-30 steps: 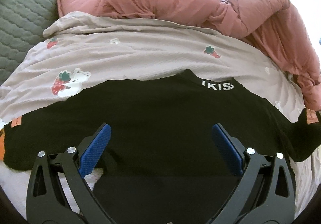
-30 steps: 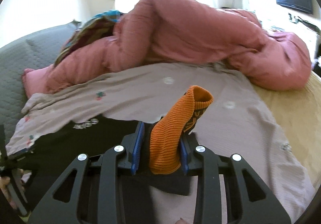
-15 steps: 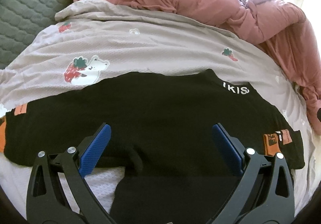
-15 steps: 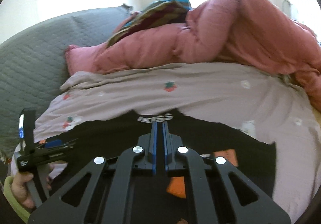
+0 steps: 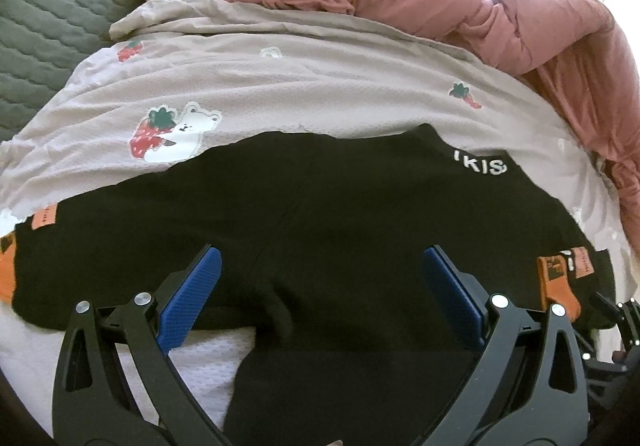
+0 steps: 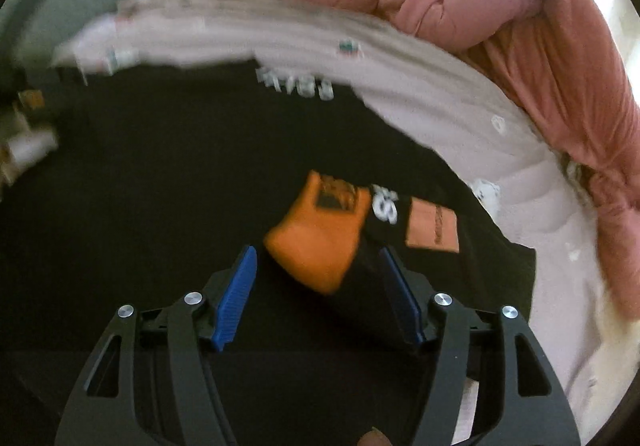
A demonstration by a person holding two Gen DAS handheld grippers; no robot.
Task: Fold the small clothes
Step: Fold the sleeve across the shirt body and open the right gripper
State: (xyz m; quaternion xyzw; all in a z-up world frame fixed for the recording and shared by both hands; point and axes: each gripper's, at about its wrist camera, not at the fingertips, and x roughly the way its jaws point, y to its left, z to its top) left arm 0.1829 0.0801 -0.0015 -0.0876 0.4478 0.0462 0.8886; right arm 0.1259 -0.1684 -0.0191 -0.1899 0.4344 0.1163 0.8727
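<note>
Keeps the left gripper (image 5: 320, 258) spread wide and empty, low over the near hem of the black garment (image 5: 320, 206), with nothing between the blue pads and hardly any shift from a second ago. Shows that garment lying flat on the printed sheet (image 5: 280, 86), white lettering at about 1 o'clock near the collar. Leaves the left sleeve stretched out toward 9 o'clock, its orange cuff (image 5: 6, 270) just cut by the picture's edge, so unfolded as yet.

Moves on to the right side, where the change lies. A second ago had the right gripper (image 6: 318, 258) clamped on the other orange cuff (image 6: 324, 238) and lifting it off the sheet; half a second ago had the jaws fully shut low over the black cloth. Now finds those jaws opening, the cuff lying loose between them on the garment's body at about 12 o'clock from the fingers, apparently let go, not pinched. Confirms this in the left wrist view: same cuff (image 5: 558, 282) at about 4 o'clock, laid inward over the black cloth. Blurs heavily in the right wrist view, so gives no fine detail.

Means, as a judgement, one sleeve folded in; probably calls next for the left sleeve, then the body.
</note>
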